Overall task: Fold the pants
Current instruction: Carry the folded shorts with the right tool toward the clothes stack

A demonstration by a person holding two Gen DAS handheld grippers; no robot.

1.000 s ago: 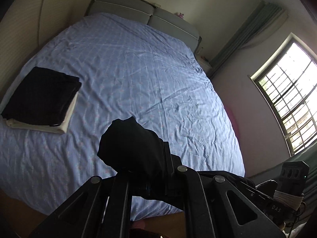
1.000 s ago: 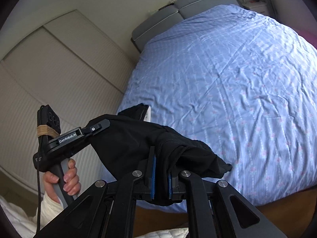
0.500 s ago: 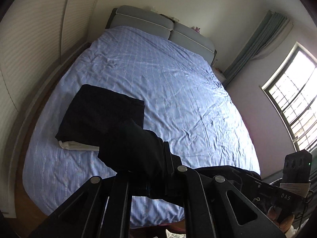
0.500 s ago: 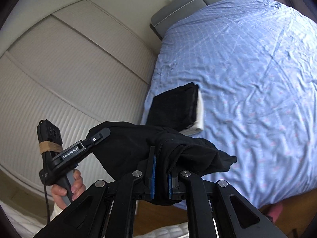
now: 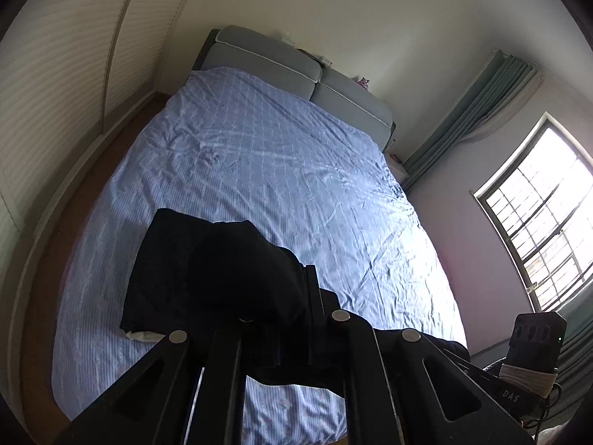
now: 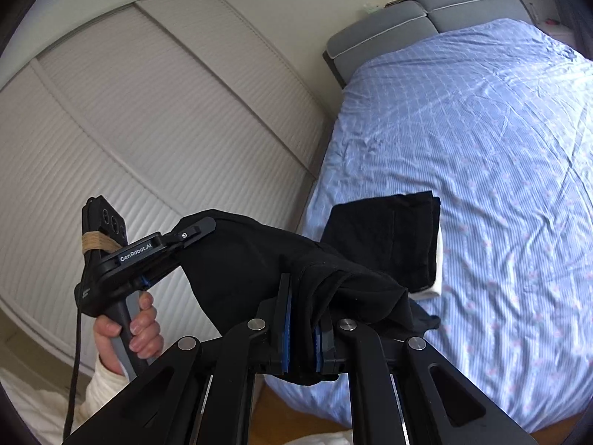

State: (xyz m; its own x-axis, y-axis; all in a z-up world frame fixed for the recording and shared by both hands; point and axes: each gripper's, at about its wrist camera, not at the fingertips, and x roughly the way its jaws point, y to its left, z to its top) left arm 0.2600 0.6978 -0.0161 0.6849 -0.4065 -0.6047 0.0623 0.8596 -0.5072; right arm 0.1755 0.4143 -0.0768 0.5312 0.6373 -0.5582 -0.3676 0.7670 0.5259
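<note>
Black pants (image 6: 259, 259) hang bunched in the air between both grippers, off the foot of the bed. My right gripper (image 6: 304, 319) is shut on one bunch of the fabric between its blue pads. My left gripper (image 5: 292, 296) is shut on the other bunch (image 5: 237, 259); it also shows in the right wrist view (image 6: 192, 231), held by a hand. In the left wrist view the fabric hides the fingertips.
A bed with a blue checked sheet (image 5: 278, 170) fills the middle. A stack of folded clothes, black (image 6: 393, 237) on white, lies near its front left corner. A white slatted wardrobe (image 6: 129, 129) stands left. A window (image 5: 545, 222) is on the right.
Both grippers, still holding the pants, have swung left and back from the bed. The folded stack now sits behind the held fabric, and more wardrobe shows.
</note>
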